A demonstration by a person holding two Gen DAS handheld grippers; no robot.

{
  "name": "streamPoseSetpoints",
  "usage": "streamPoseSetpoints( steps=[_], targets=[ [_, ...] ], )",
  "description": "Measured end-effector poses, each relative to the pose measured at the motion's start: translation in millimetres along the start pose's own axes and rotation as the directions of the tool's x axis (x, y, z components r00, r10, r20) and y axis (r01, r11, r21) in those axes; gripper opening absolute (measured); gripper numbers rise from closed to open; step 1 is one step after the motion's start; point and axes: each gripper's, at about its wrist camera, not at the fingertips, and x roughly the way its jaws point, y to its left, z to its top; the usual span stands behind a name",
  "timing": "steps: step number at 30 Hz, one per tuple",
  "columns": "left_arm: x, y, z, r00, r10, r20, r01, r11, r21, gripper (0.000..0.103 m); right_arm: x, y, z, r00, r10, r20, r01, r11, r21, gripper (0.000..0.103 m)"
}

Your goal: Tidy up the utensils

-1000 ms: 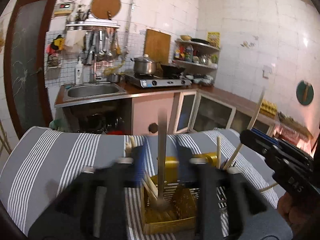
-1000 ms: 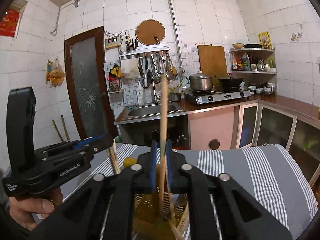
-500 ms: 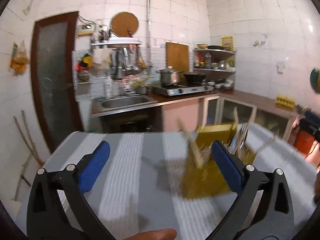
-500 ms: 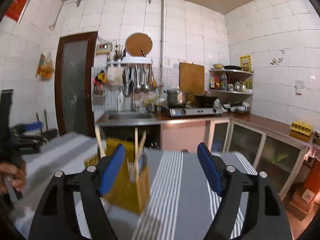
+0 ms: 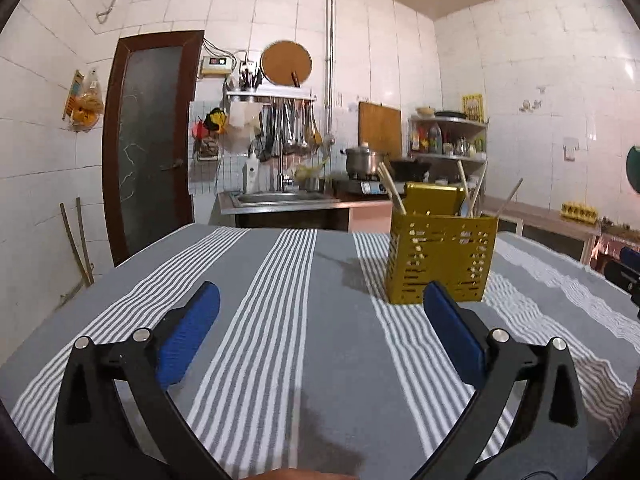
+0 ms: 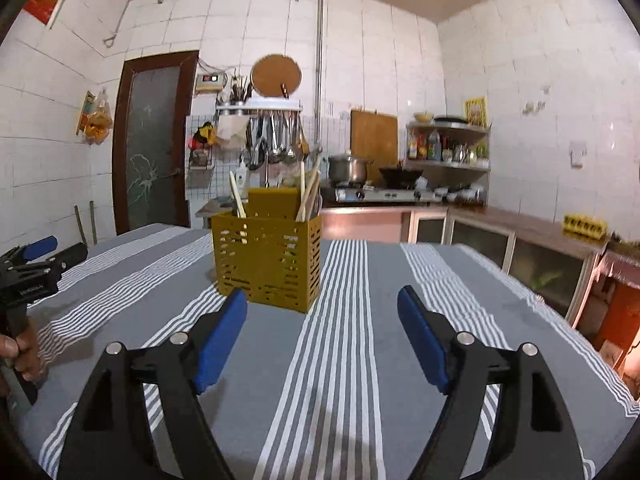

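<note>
A yellow perforated utensil holder point(image 5: 440, 256) stands upright on the grey striped tablecloth point(image 5: 280, 320); it also shows in the right wrist view point(image 6: 268, 260). Several wooden chopsticks point(image 6: 308, 192) and a spoon stick up out of it. My left gripper point(image 5: 320, 312) is open and empty, low over the cloth, to the left of and nearer than the holder. My right gripper point(image 6: 322, 312) is open and empty, just in front of and to the right of the holder. The left gripper's body point(image 6: 32, 272) shows at the left edge of the right wrist view.
The table is covered by the striped cloth point(image 6: 360, 320). Behind it are a sink counter point(image 5: 280, 200), a gas stove with a pot point(image 6: 348, 170), shelves point(image 6: 448, 148) and a dark door point(image 5: 148, 140). A low cabinet point(image 6: 520, 248) runs along the right wall.
Both grippers let go of the chopsticks they held over the holder, opened, and drew back and down to table height. The chopsticks now stand in the holder.
</note>
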Motion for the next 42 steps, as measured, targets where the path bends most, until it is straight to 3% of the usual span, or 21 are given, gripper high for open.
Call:
streamPoseSetpoints(
  steps=[7,11,16,24,42],
  targets=[
    [-4,-12,-3,0.999,0.034,0.027,-0.035,0.998,0.046,0.098,1,-4,-7,0.999,-0.041,0.024,0.04,0.999,0.027,0.079],
    [-6,-17,-4,0.998,0.042,0.041,-0.045,0.996,0.075,0.098,7,-15,-8,1.0,-0.024,-0.001,0.024,0.997,0.073,0.082],
    [-1,-12,-4,0.999,0.042,0.013,-0.043,0.998,0.044,0.098,16,-24,-11,0.999,-0.024,-0.045,0.029,0.993,0.114,0.082],
    [3,-19,-5,0.999,0.039,0.005,-0.039,0.996,0.085,0.098,20,-20,-13,0.998,-0.035,-0.054,0.04,0.994,0.1,0.082],
    [7,-11,-6,0.999,0.035,-0.01,-0.034,0.997,0.068,0.098,19,-9,-12,0.998,-0.042,-0.055,0.046,0.996,0.073,0.083]
  ],
)
